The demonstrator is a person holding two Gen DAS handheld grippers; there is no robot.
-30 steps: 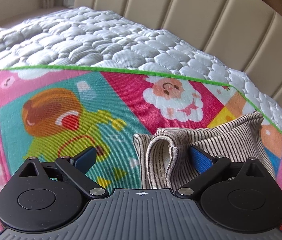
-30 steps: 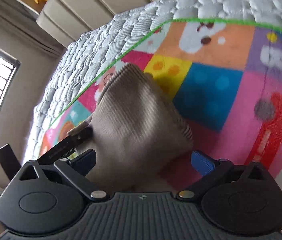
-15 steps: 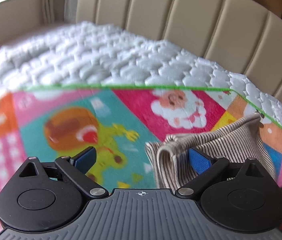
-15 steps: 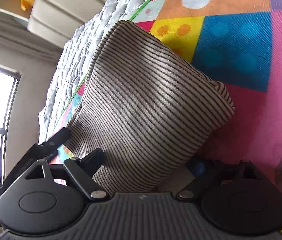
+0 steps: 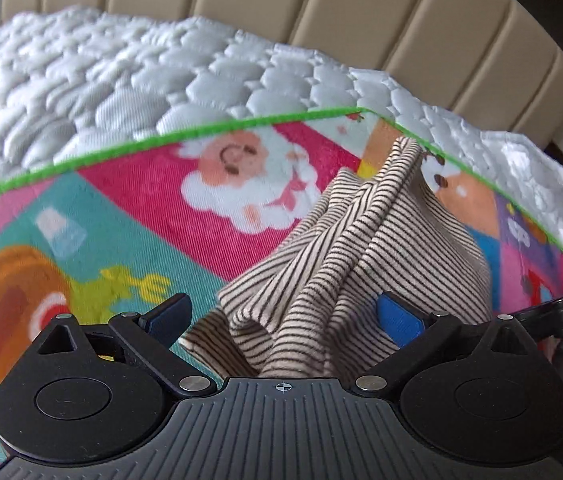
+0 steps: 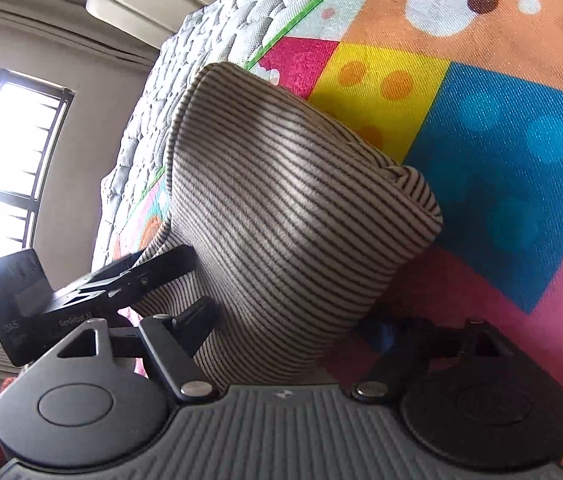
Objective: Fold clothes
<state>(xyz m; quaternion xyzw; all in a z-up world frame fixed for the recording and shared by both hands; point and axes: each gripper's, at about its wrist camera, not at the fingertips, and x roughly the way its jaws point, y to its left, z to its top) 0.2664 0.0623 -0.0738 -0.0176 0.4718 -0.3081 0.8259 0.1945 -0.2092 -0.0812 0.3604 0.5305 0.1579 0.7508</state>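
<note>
Folded beige dark-striped knit garment [image 6: 281,208] on colourful cartoon play mat [image 5: 129,220] | left tool [image 5: 281,320] spread astride bunched edge | right tool [image 6: 293,328] closing around fold, contact seemingly absent | final fold, smoothing left

left gripper [image 5: 285,318] hanging open around bunched striped cloth [image 5: 345,264], lying on colourful mat [image 5: 129,216], quilt [image 5: 121,80] behind

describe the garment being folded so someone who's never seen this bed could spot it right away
Start at the white quilted bed with its tan padded headboard, then find the bright cartoon mat edged in green. Near the mat's far corner lies a bunched garment. It alone is muted there: beige with thin dark stripes.
</note>
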